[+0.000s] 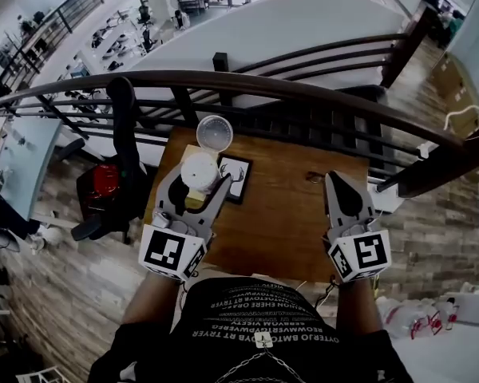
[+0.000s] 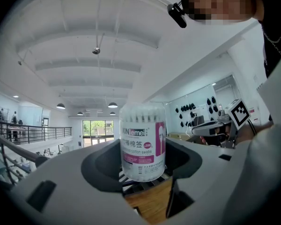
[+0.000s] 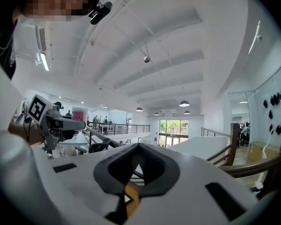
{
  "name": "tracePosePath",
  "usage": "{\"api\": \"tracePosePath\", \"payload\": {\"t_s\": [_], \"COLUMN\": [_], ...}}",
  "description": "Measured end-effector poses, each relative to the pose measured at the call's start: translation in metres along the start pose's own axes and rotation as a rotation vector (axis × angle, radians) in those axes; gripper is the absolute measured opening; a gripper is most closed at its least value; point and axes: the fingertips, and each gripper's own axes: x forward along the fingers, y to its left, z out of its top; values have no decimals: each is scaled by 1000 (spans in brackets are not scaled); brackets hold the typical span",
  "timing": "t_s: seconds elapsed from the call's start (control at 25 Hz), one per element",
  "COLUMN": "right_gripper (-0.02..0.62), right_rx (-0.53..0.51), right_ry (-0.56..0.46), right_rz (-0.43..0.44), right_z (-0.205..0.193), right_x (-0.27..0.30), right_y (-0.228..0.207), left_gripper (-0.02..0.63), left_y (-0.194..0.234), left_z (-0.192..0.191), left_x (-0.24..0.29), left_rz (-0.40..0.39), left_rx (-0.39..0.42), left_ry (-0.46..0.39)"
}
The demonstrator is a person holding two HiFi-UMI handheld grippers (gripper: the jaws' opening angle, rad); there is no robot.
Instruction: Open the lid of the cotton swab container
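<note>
My left gripper (image 1: 201, 190) is shut on the cotton swab container (image 1: 199, 169), a clear round tub with a pink and white label (image 2: 143, 142). The tub stands upright between the jaws, above the left part of the wooden table (image 1: 287, 214). Its top shows white swab tips and I see no lid on it. A clear round lid (image 1: 214, 132) lies at the table's far edge, just beyond the tub. My right gripper (image 1: 341, 183) hovers over the table's right side, shut with nothing in it (image 3: 139, 146). From the right gripper view, the tub (image 3: 79, 114) shows far left.
A black-framed card (image 1: 238, 179) lies on the table right of the tub, and a small dark object (image 1: 314, 177) lies near the right gripper's tip. A dark curved railing (image 1: 303, 94) runs just behind the table. A red and black object (image 1: 105, 182) sits on the floor at the left.
</note>
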Motion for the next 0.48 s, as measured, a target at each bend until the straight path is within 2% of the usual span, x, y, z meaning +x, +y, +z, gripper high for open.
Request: {"api": "tracePosePath", "payload": {"t_s": [0.48], "right_gripper": [14], "right_rx": [55], "right_ry": [16], "right_rz": [70], "right_z": [-8], "right_x": [8], "right_y": [42], "left_gripper": [272], "left_y": [4], "left_z": [-7], "left_x": [-30], "left_rz": [-38], "left_rx": [-38], "left_ry": [-7]}}
